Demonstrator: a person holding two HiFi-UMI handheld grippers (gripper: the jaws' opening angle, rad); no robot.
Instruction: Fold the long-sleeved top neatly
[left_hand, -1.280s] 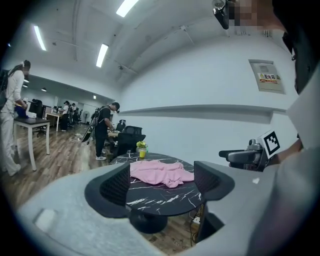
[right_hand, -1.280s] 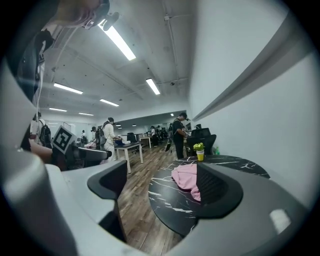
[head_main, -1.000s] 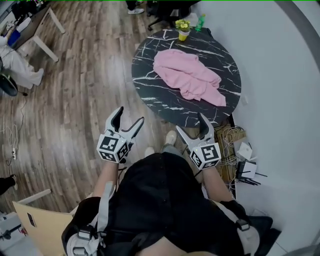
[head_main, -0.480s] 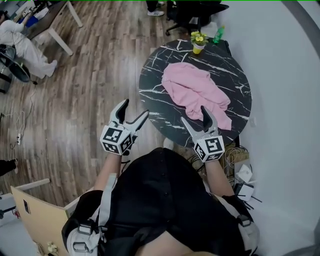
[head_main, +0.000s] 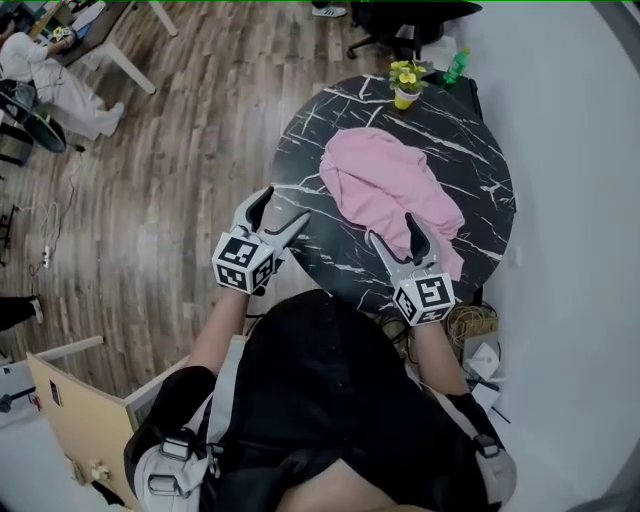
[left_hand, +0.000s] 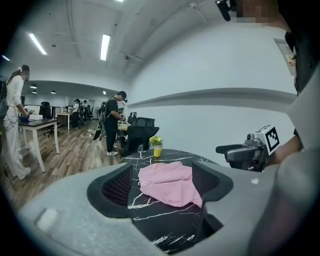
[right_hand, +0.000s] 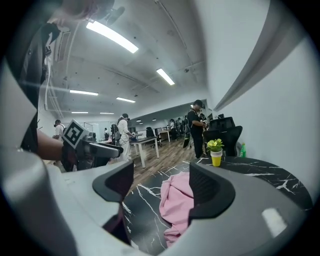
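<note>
A crumpled pink long-sleeved top (head_main: 385, 185) lies on the right half of a round black marble table (head_main: 310, 255). My left gripper (head_main: 283, 205) hangs open over the table's near left edge, apart from the top. In the left gripper view the top (left_hand: 167, 182) lies ahead between the wide jaws of that gripper (left_hand: 165, 186). My right gripper (head_main: 392, 228) is over the near edge, its far fingertip by the top's near hem. Its jaws are closing, with nothing pressed between them. The right gripper view shows the top (right_hand: 175, 205) ahead of the gripper (right_hand: 164, 189).
A yellow pot with a plant (head_main: 405, 85) and a green bottle (head_main: 455, 65) stand at the table's far rim. A white wall runs along the right. Cables and small boxes (head_main: 478, 335) lie on the floor beside the table. Desks and people stand at far left.
Both grippers have moved forward from over the floor to the table's near edge. The right gripper's jaws have narrowed a little.
</note>
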